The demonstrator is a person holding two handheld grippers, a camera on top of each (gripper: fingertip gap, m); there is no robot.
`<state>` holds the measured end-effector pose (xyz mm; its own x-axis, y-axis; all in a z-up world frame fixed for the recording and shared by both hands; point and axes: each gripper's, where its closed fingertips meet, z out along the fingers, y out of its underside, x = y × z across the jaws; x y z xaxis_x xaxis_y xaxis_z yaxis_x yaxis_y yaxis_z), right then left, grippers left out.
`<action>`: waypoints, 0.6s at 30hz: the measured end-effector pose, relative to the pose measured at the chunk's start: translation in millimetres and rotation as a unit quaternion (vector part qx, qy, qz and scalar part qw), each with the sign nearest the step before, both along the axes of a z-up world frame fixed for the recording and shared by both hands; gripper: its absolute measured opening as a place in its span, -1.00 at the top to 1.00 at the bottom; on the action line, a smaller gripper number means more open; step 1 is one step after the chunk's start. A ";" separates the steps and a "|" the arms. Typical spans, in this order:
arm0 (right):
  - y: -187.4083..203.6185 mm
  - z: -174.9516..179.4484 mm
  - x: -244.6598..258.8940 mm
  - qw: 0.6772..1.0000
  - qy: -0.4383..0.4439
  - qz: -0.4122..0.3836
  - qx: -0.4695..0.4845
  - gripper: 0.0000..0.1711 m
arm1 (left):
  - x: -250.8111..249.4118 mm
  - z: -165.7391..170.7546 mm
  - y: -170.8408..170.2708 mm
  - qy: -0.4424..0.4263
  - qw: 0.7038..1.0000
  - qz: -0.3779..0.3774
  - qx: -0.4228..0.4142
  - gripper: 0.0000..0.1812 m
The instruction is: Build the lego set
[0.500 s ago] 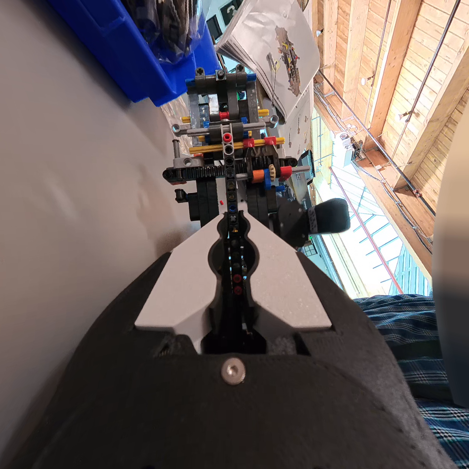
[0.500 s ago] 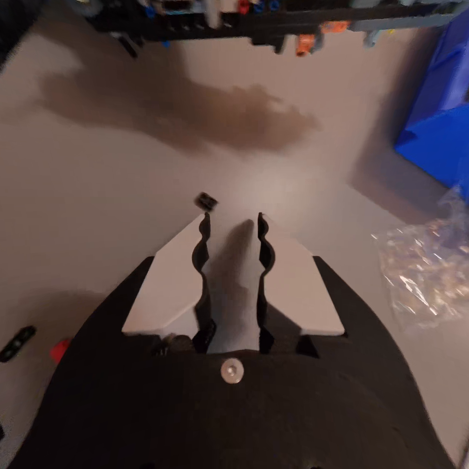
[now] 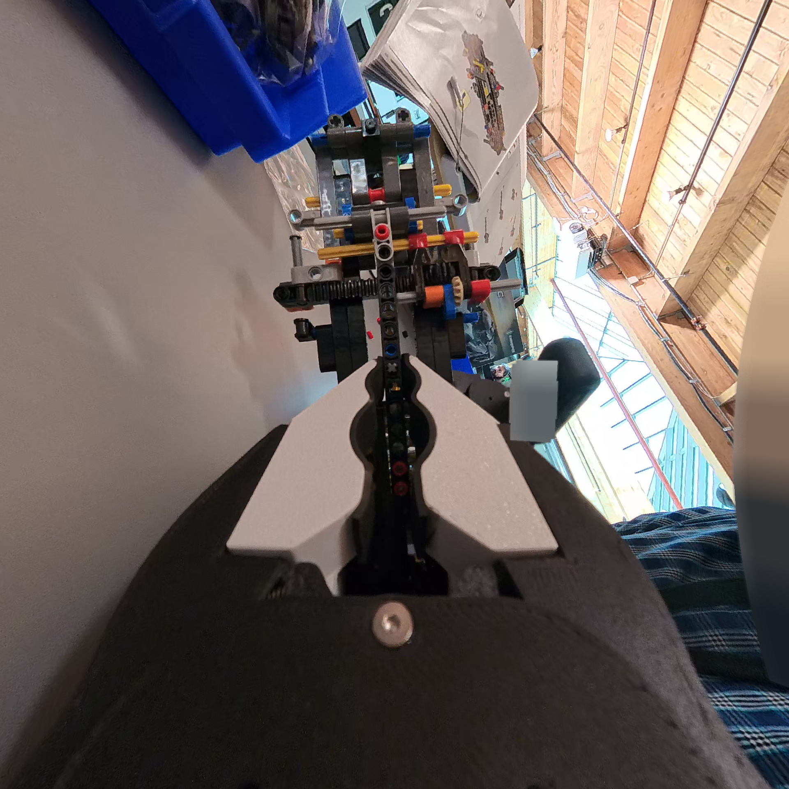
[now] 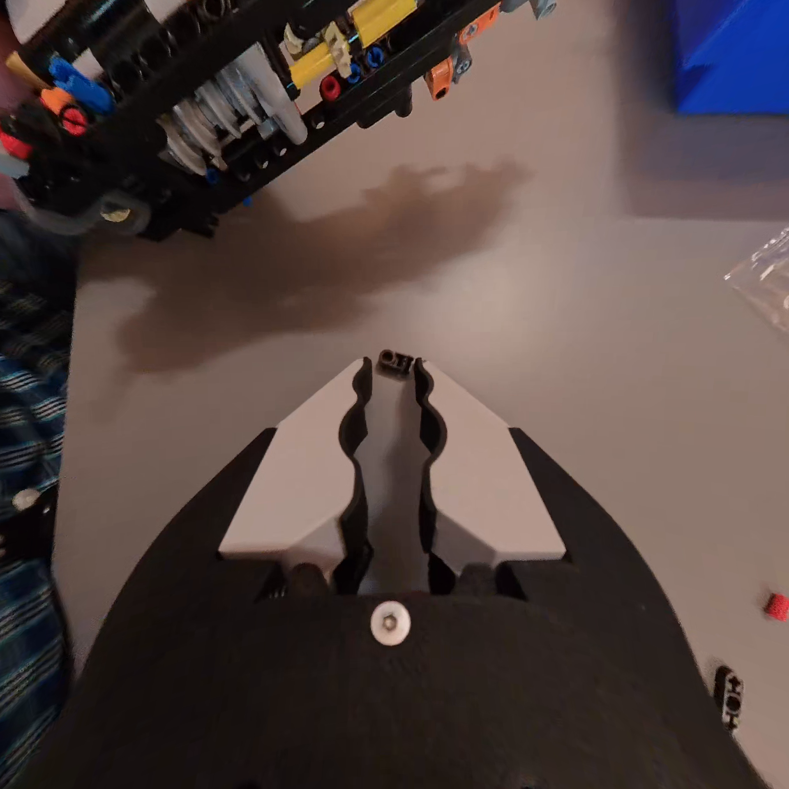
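Spreading pale and wide under everything, the table, with the blue bin sitting at the far left in the left wrist view and an instruction booklet lying just right of it. Hanging clear of the tabletop, the half-built lego model (black beams, yellow axles, red and blue pins, a toothed rack across its middle), throwing a dark shadow below in the right wrist view. Gripping a long black beam of that model, the left gripper, fingers pressed in on the beam from both sides. Pointing down at the table, the right gripper, fingers slightly apart and flanking a small black connector right at the tips; contact with the piece not clear enough to call. Lying loose at the near right, a black-and-white connector and a tiny red piece, well apart from the gripper tips.
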<state>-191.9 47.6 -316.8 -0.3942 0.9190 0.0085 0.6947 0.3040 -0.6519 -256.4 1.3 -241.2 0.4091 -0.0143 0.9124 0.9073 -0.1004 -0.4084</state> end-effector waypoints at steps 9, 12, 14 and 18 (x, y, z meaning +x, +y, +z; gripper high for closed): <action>0.3 18.9 2.1 1.000 0.029 -0.012 -0.001 0.81 | -0.3 0.2 -3.9 -0.003 1.000 0.002 0.004 0.94; -3.6 13.4 4.2 0.999 0.017 -0.031 -0.006 0.78 | -1.4 -0.7 -3.3 -0.006 1.000 0.002 0.007 0.94; -0.3 9.1 0.3 0.999 0.024 -0.046 -0.005 0.79 | -0.2 -0.7 -2.2 -0.006 1.000 -0.001 0.008 0.94; -0.6 7.6 -6.6 0.998 0.030 -0.052 0.004 0.84 | 1.2 -0.6 -3.2 -0.009 1.000 -0.003 0.009 0.94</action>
<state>-198.5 47.1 -309.2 -0.2954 0.9547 0.0367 0.6830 0.2379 -0.6906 -255.2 -1.9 -241.8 0.3921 -0.0336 0.9193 0.9141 -0.0983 -0.3935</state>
